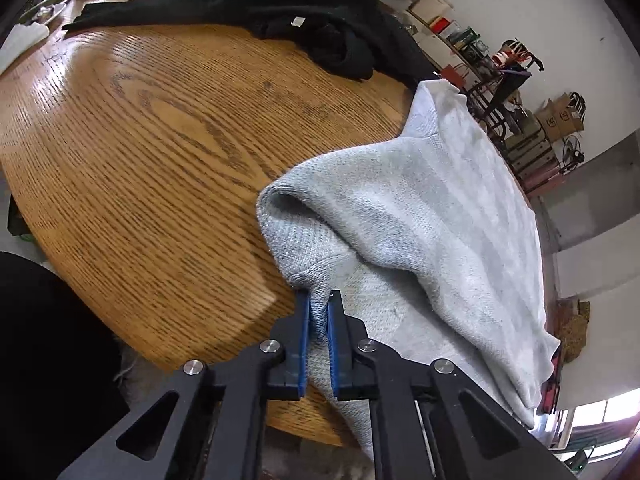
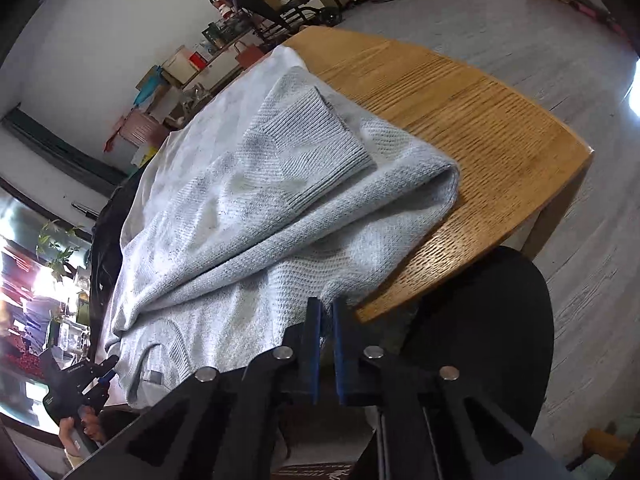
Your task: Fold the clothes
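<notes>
A light grey knit sweater (image 1: 432,216) lies partly folded on the round wooden table (image 1: 152,152), at its near edge. My left gripper (image 1: 319,300) is shut on a bunched edge of the sweater. In the right wrist view the sweater (image 2: 248,200) shows a ribbed cuff (image 2: 316,136) folded on top. My right gripper (image 2: 326,306) is shut on the sweater's near edge at the table rim. The left gripper (image 2: 106,364) also shows there at the lower left, held in a hand.
A pile of black clothes (image 1: 288,8) lies across the far side of the table. Small items and a white object (image 1: 24,36) sit at the far left edge. A black round seat (image 2: 492,336) stands below the table edge (image 2: 560,184). Shelves and boxes (image 1: 552,120) line the wall.
</notes>
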`<state>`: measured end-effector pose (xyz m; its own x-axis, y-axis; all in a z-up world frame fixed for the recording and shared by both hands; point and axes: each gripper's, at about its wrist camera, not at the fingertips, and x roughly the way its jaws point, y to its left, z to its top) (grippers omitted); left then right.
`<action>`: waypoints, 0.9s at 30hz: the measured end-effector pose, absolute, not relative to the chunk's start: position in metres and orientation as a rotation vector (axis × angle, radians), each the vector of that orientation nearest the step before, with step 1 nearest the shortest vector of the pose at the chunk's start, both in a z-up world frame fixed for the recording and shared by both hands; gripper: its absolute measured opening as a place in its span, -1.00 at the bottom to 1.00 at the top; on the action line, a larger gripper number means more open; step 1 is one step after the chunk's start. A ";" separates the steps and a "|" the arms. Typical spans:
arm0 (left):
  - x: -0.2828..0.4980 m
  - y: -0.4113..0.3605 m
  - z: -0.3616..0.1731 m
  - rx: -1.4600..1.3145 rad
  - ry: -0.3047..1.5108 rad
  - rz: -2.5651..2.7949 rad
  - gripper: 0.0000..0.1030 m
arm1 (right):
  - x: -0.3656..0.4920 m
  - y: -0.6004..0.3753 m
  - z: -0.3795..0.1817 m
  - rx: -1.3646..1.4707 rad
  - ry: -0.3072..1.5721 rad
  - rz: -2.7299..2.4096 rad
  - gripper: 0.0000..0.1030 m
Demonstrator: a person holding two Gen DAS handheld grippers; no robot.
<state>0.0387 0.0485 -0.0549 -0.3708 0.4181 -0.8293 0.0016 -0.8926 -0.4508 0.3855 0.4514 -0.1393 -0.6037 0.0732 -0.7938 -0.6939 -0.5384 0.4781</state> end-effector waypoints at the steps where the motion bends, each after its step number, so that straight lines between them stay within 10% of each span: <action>1: 0.039 0.049 -0.055 -1.584 -0.544 2.343 -0.85 | 0.387 0.452 -0.138 -1.020 1.138 2.164 -0.91; 14: 0.054 0.037 -0.055 -1.594 -0.533 2.333 -0.90 | 0.393 0.449 -0.143 -1.025 1.158 2.150 -0.91; 20: 0.054 0.029 -0.035 -1.499 -0.601 2.319 0.06 | 0.404 0.458 -0.133 -0.960 1.172 2.159 -0.38; 27: 0.044 0.092 0.005 -1.394 -0.401 2.254 0.13 | 0.407 0.500 -0.110 -0.893 1.069 2.134 0.05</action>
